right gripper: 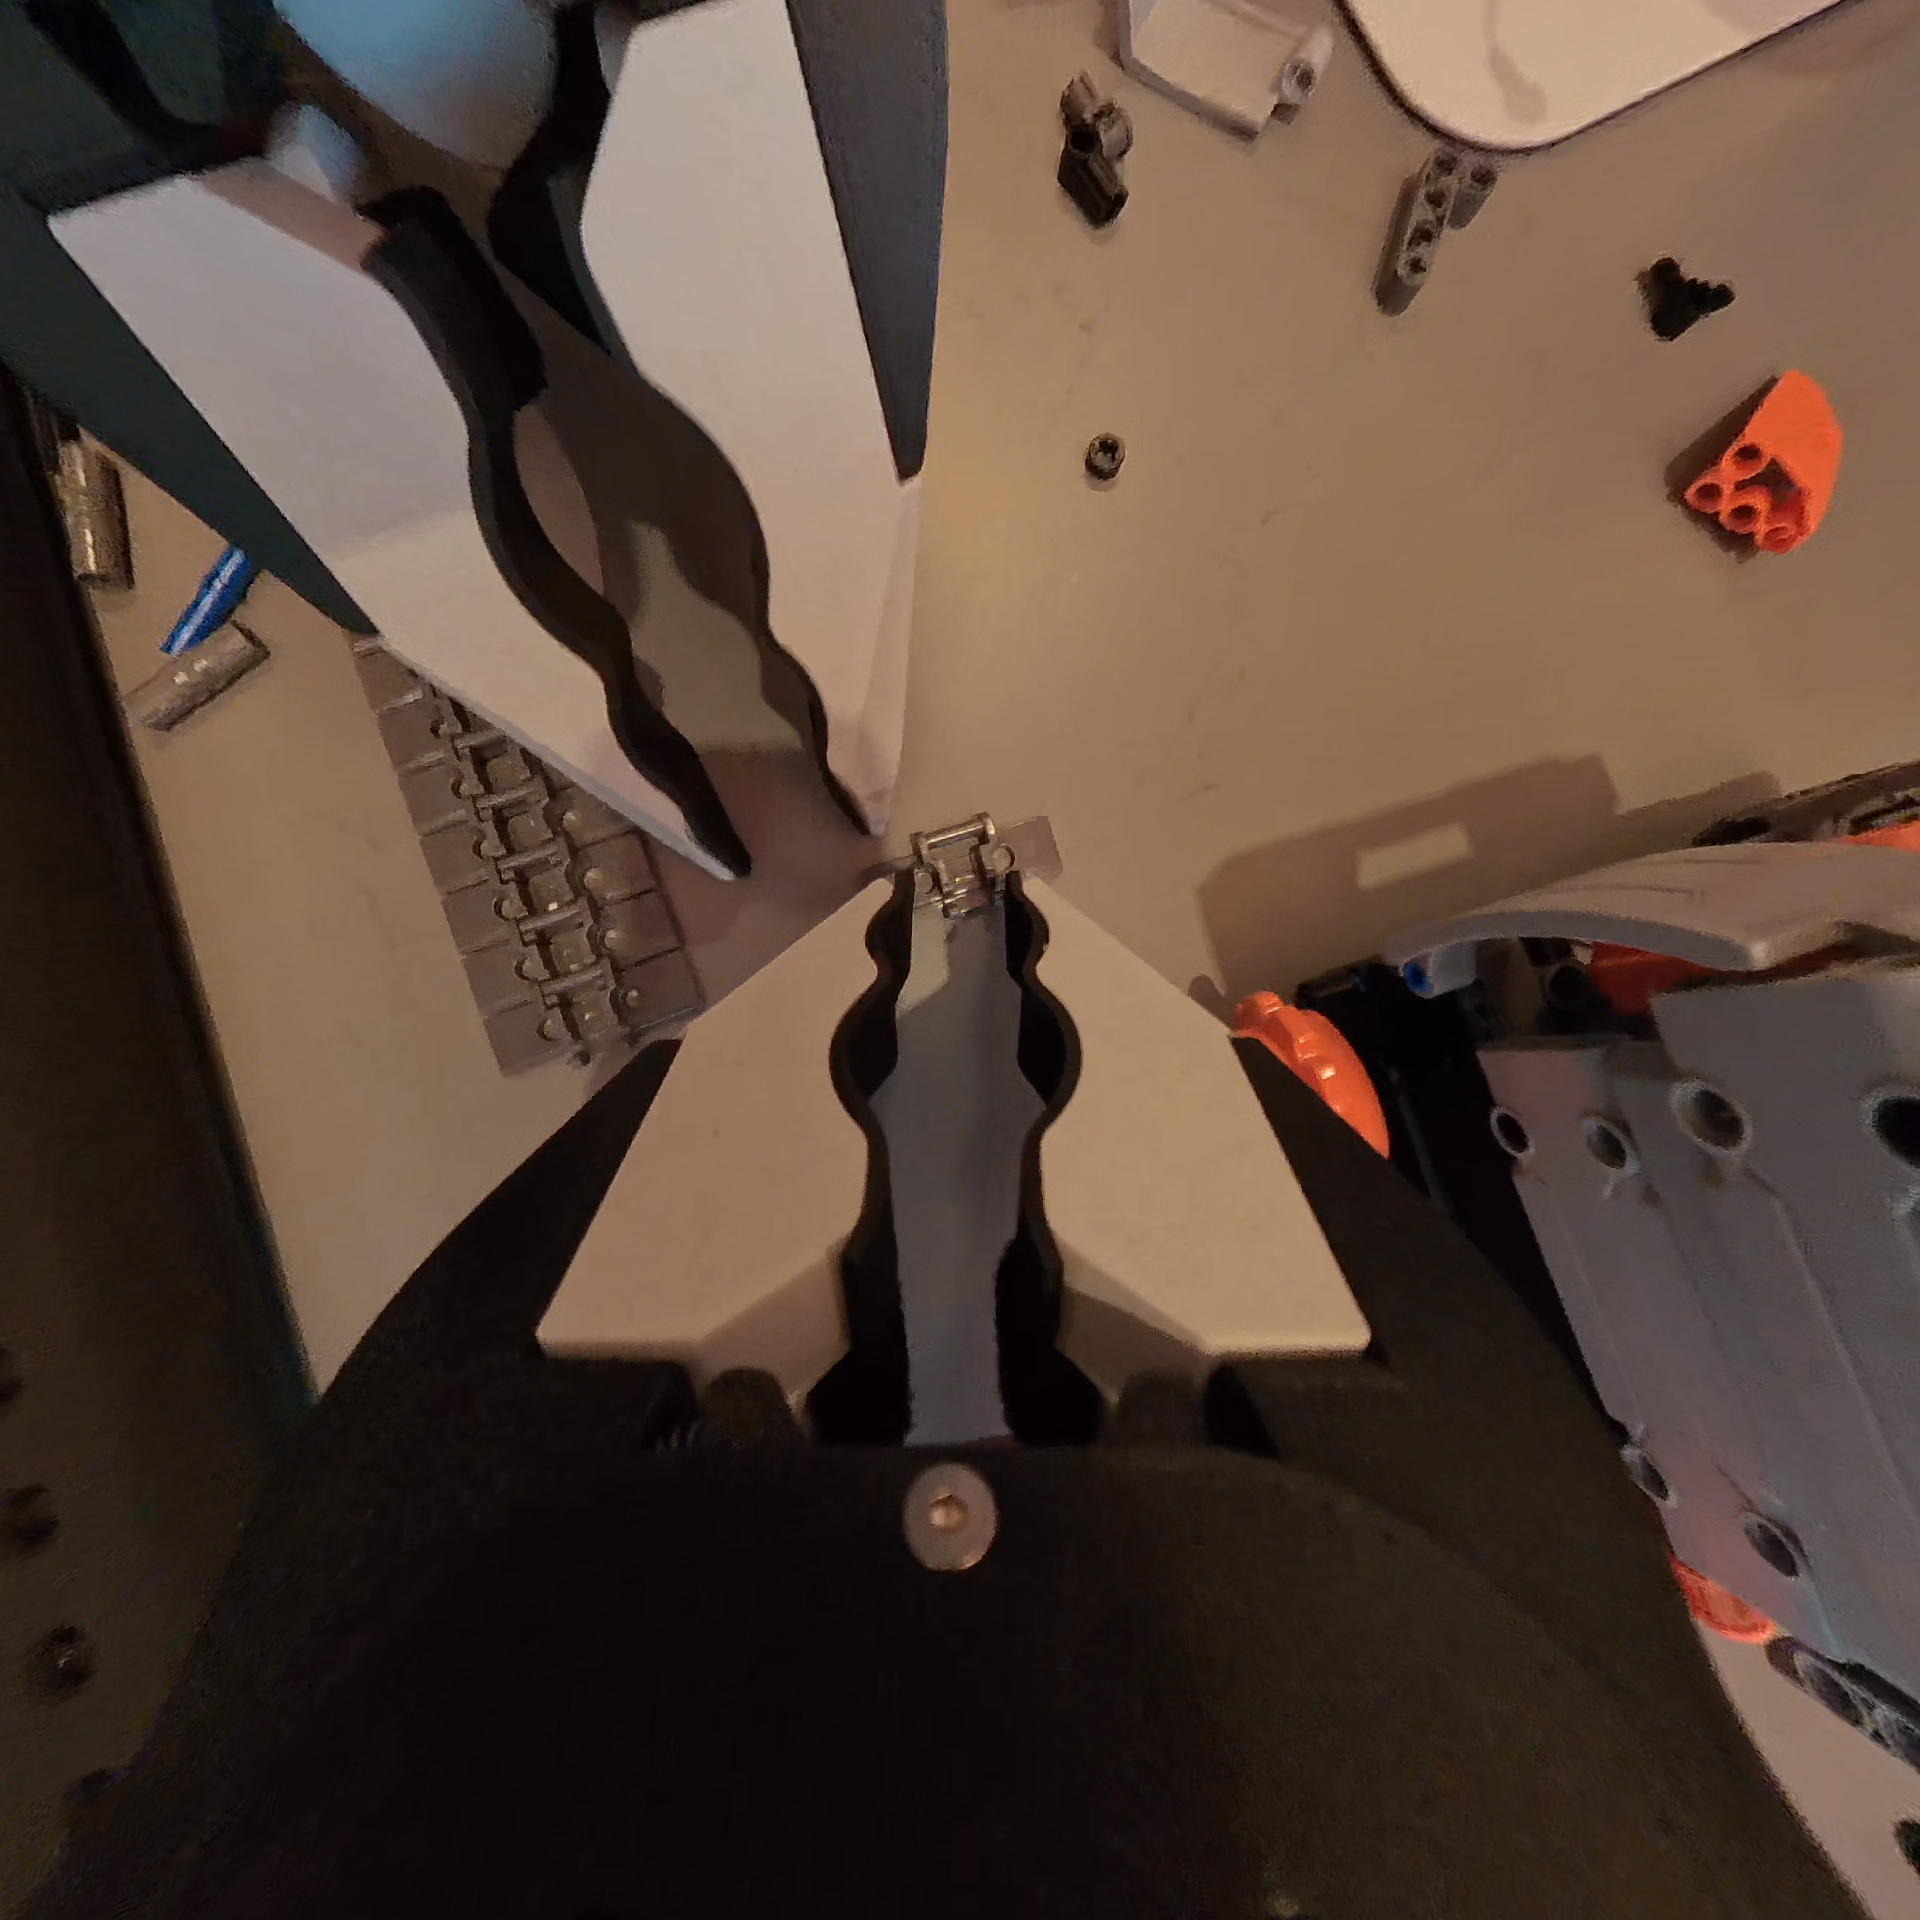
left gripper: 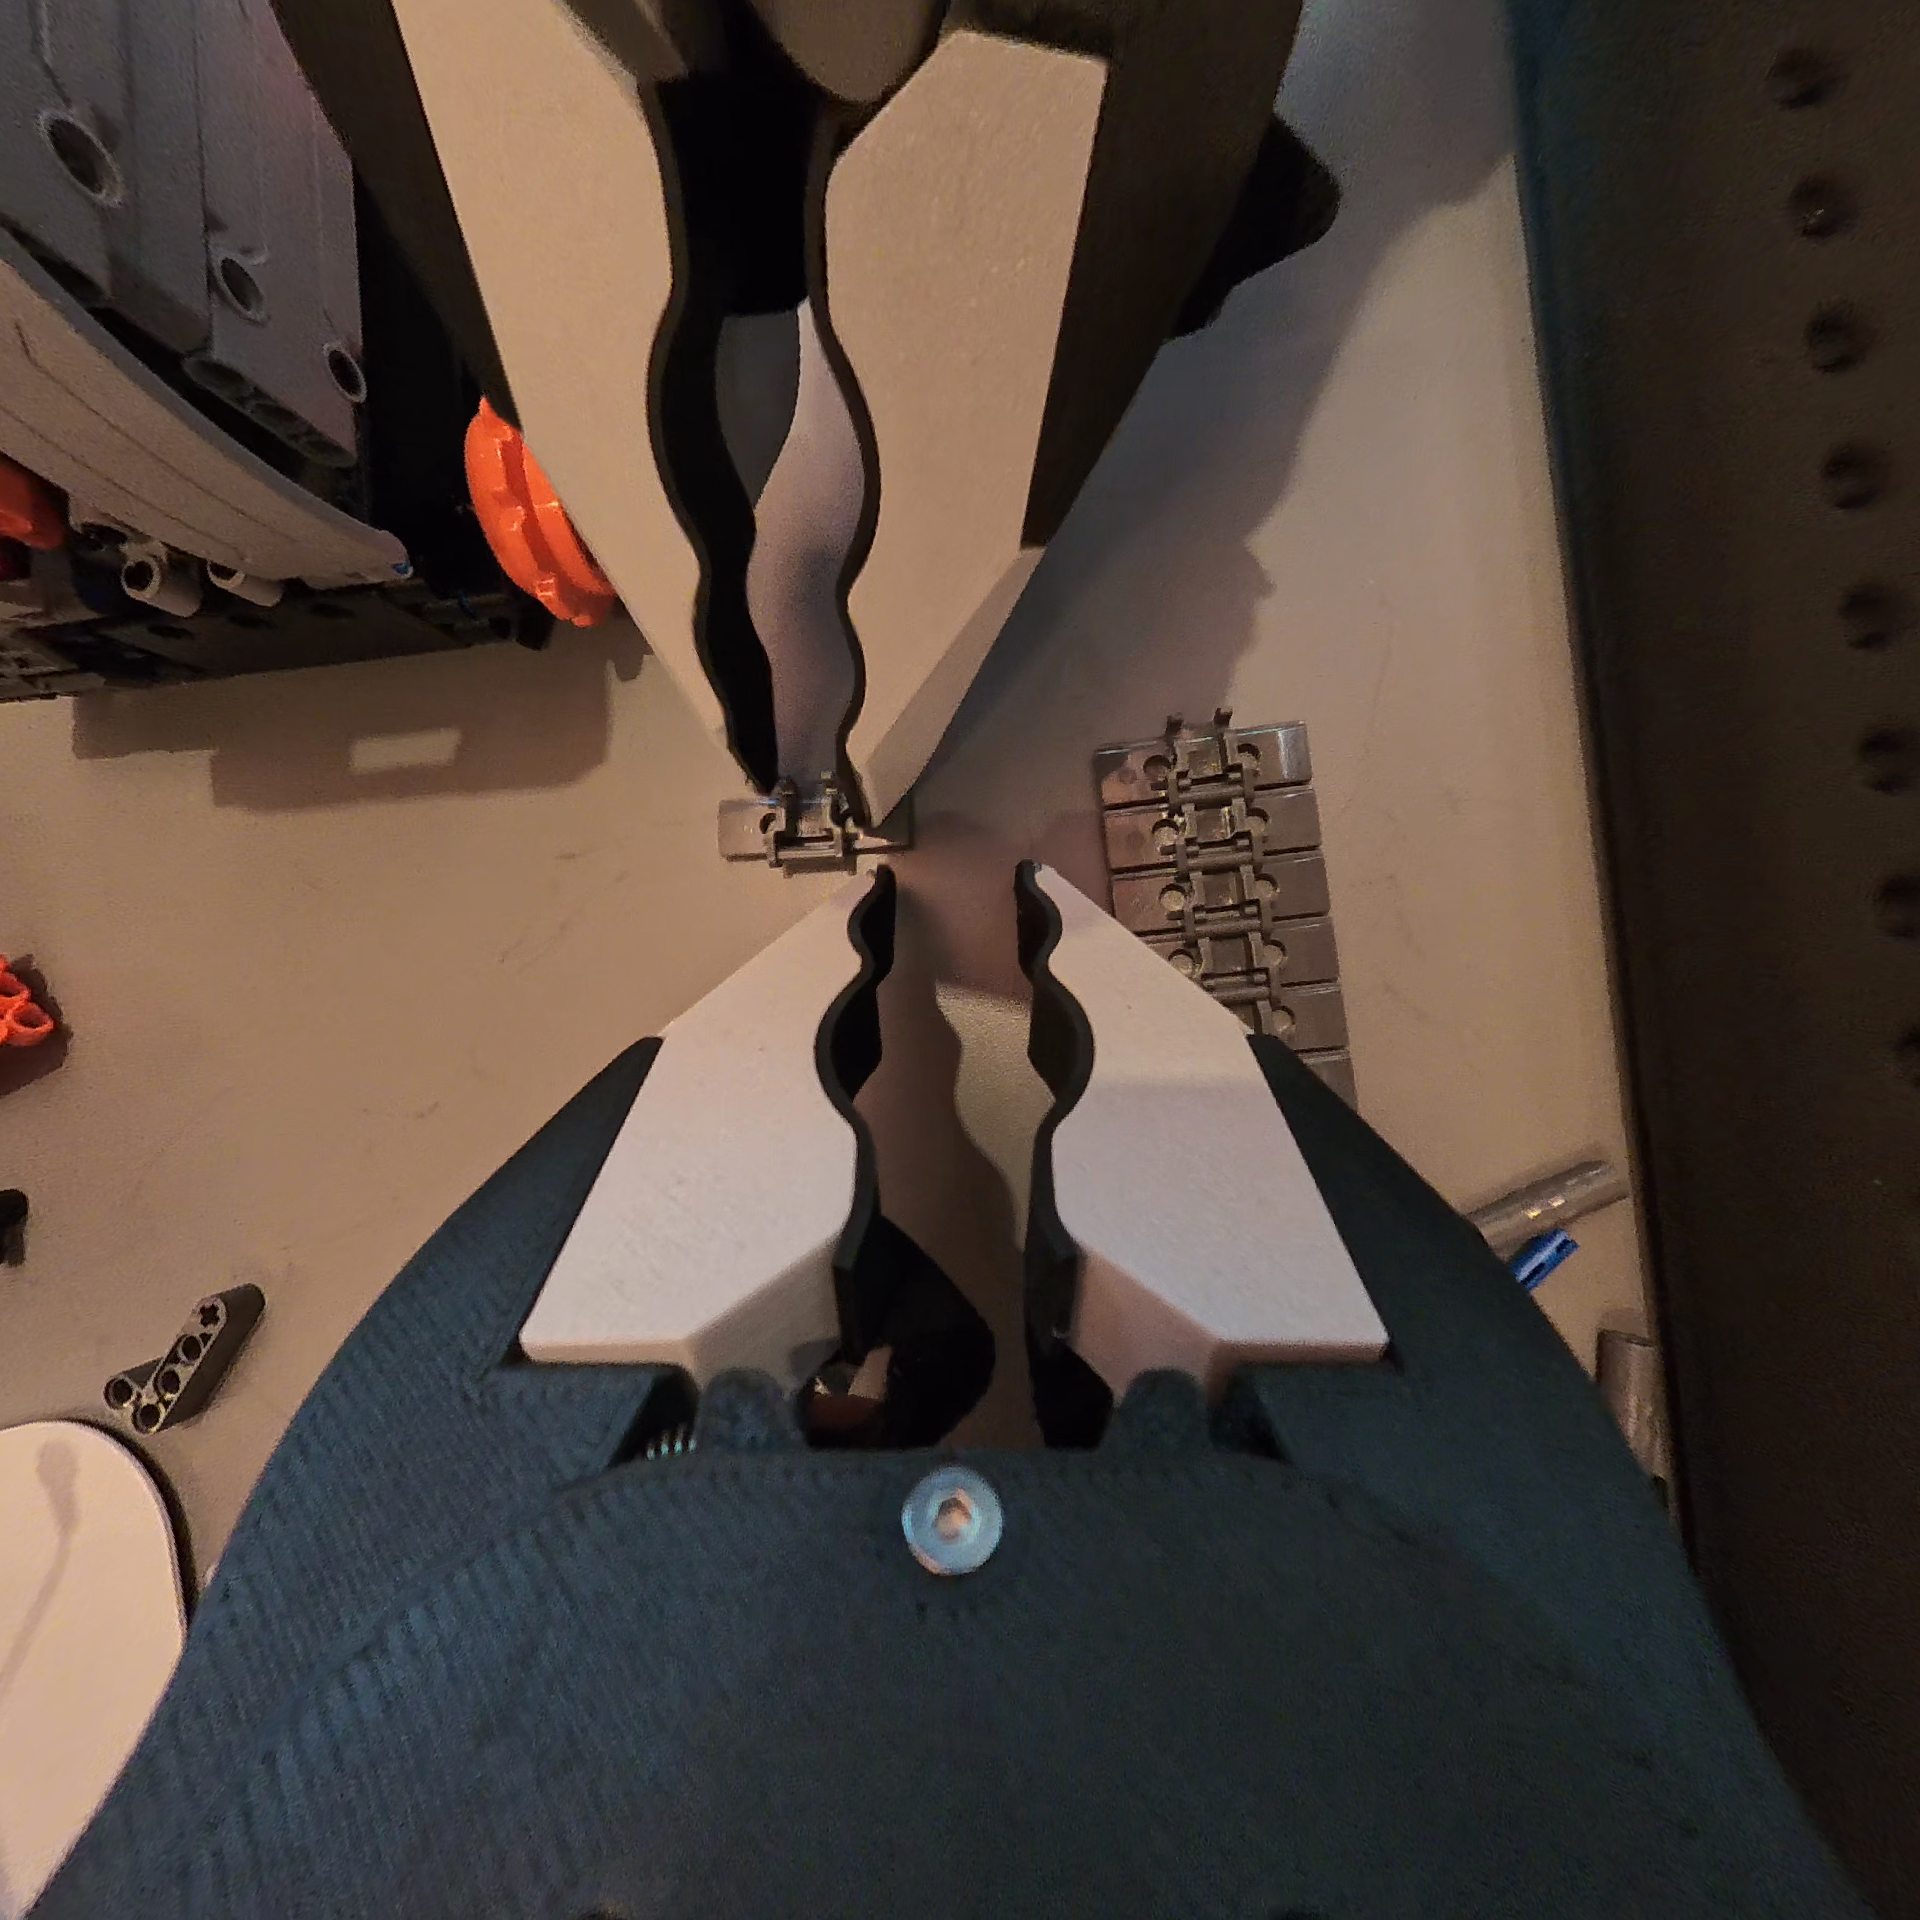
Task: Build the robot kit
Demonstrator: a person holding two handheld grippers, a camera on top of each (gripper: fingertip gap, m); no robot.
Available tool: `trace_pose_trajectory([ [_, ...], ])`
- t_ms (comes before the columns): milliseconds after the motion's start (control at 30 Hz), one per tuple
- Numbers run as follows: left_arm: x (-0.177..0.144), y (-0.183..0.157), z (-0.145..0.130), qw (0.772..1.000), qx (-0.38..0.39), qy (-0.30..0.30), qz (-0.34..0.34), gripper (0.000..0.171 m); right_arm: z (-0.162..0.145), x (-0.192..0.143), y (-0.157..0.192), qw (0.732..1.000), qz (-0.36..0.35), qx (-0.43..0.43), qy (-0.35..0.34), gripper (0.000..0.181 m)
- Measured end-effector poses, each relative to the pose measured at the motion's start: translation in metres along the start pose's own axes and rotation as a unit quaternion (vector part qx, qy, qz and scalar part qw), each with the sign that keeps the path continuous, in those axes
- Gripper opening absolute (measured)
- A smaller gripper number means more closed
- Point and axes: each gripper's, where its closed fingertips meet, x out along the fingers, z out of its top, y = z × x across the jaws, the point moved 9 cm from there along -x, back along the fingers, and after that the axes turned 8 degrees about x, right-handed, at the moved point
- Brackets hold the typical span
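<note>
Landmark: single grey tread link (right gripper: 964, 864), lying flat on the beige desk (right gripper: 1299, 644).

Right tongs (right gripper: 958, 883): clenched on the link's centre hinge, fingertips pinching it from both sides; the link's flat ends stick out past the tips on either side.

Left tongs (left gripper: 948, 873): released, a clear gap between the fingers, tips just short of the link and not touching it. The two tongs meet nose to nose over the link.

Track strip (left gripper: 1221, 894): assembled grey links in a row, just beside the link, partly under the left tongs' finger. Beyond the strip, a dark perforated panel (left gripper: 1756, 831) bounds the desk on that side; little room there.

Grey rod (left gripper: 1548, 1200) and blue pin (left gripper: 1543, 1255): near the panel edge, past the strip's end.

Model (right gripper: 1683, 1195): grey panelled build with black frame and an orange hub (right gripper: 1314, 1070), on the far side of the link from the strip, near the right tongs' body. It casts a shadow toward the link.

Open desk: a bare stretch lies beside the link, between it and the loose parts.

Loose parts, well apart from the link: orange-and-brown block (right gripper: 1761, 473), grey bent beam (right gripper: 1429, 223), black connector (right gripper: 1091, 145), small black bush (right gripper: 1104, 455), white rounded plate (right gripper: 1558, 73) at the frame edge.

Writing: none legible.
</note>
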Motion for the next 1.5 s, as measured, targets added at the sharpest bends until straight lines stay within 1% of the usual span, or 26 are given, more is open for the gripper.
trace_pose_trajectory([
  [67, 0.0, 0.0, 0.001, 1.0, 0.003, 0.0, -0.001, 0.022, 0.0, 0.001, -0.001, 1.0, 0.004, 0.002, -0.002, 0.015],
  [133, 0.001, 0.0, 0.001, 1.0, 0.005, -0.001, -0.002, 0.021, 0.0, 0.002, -0.001, 1.0, 0.007, -0.001, -0.006, 0.01],
  [200, 0.001, -0.001, 0.001, 1.0, 0.007, -0.001, -0.004, 0.02, 0.0, 0.002, -0.001, 1.0, 0.009, -0.009, -0.008, 0.01],
  [300, 0.001, -0.001, 0.001, 1.0, 0.008, -0.002, -0.006, 0.019, 0.001, 0.002, 0.001, 1.0, 0.01, -0.02, -0.01, 0.019],
  [400, 0.001, -0.001, 0.001, 1.0, 0.013, -0.001, -0.007, 0.019, 0.002, 0.003, 0.001, 0.999, 0.013, -0.034, -0.011, 0.019],
  [467, 0.001, 0.0, 0.001, 1.0, 0.011, -0.002, -0.009, 0.019, 0.002, 0.004, 0.001, 0.999, 0.025, -0.03, -0.01, 0.01],
  [700, -0.001, 0.0, 0.0, 1.0, 0.014, 0.002, -0.011, 0.019, 0.0, 0.003, 0.001, 0.998, 0.042, -0.035, -0.014, 0.008],
  [800, -0.008, -0.001, 0.0, 1.0, 0.021, 0.006, -0.002, 0.02, -0.003, -0.003, 0.002, 0.998, 0.046, -0.032, -0.015, 0.008],
  [933, -0.021, -0.013, 0.005, 0.999, 0.036, 0.001, 0.001, 0.022, -0.01, -0.028, 0.008, 0.997, 0.058, -0.034, -0.032, 0.008],
  [1067, -0.022, -0.034, 0.008, 0.998, 0.055, -0.001, -0.012, 0.023, -0.026, -0.043, 0.023, 0.995, 0.082, -0.05, -0.028, 0.008],
  [1200, -0.018, -0.042, 0.005, 0.998, 0.065, 0.01, -0.017, 0.023, -0.034, -0.036, 0.037, 0.991, 0.108, -0.076, 0.007, 0.008],
  [1300, -0.018, -0.041, 0.004, 0.998, 0.062, 0.009, -0.022, 0.023, -0.034, -0.031, 0.042, 0.99, 0.106, -0.086, 0.022, 0.008],
  [1500, -0.015, -0.042, 0.004, 0.997, 0.065, 0.011, -0.032, 0.021, -0.027, -0.03, 0.042, 0.991, 0.096, -0.095, 0.025, 0.008],
])
